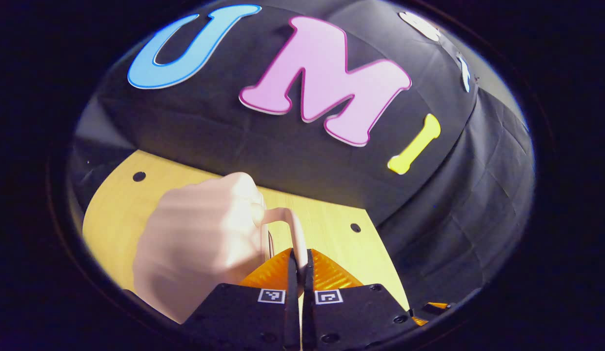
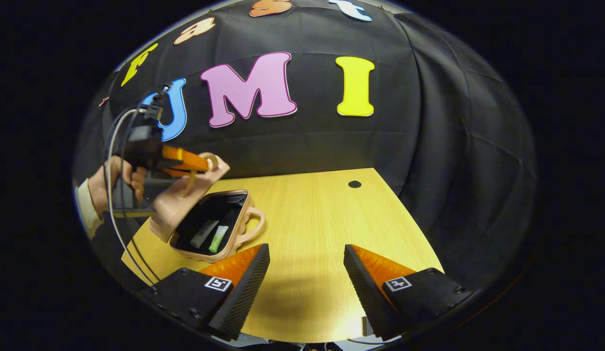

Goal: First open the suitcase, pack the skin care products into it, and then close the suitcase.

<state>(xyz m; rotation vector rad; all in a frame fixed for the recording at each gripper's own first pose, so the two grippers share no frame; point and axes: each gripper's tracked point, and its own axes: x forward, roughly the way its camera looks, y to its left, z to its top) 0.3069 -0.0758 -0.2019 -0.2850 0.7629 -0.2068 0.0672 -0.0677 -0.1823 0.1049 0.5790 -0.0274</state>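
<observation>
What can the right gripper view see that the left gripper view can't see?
The right gripper view looks into the open pink suitcase: two skin care tubes lie on its black lining. It also shows a hand holding the left gripper, and the right gripper open with nothing between its fingers.

The left gripper view gives a close look at the lid handle pinched between that gripper's fingers, with the lid blurred beside it.

Both views share the wooden table and the suitcase lid.

Smooth pink suitcase (image 2: 205, 219), matt wood-grain table (image 2: 322, 229)
</observation>
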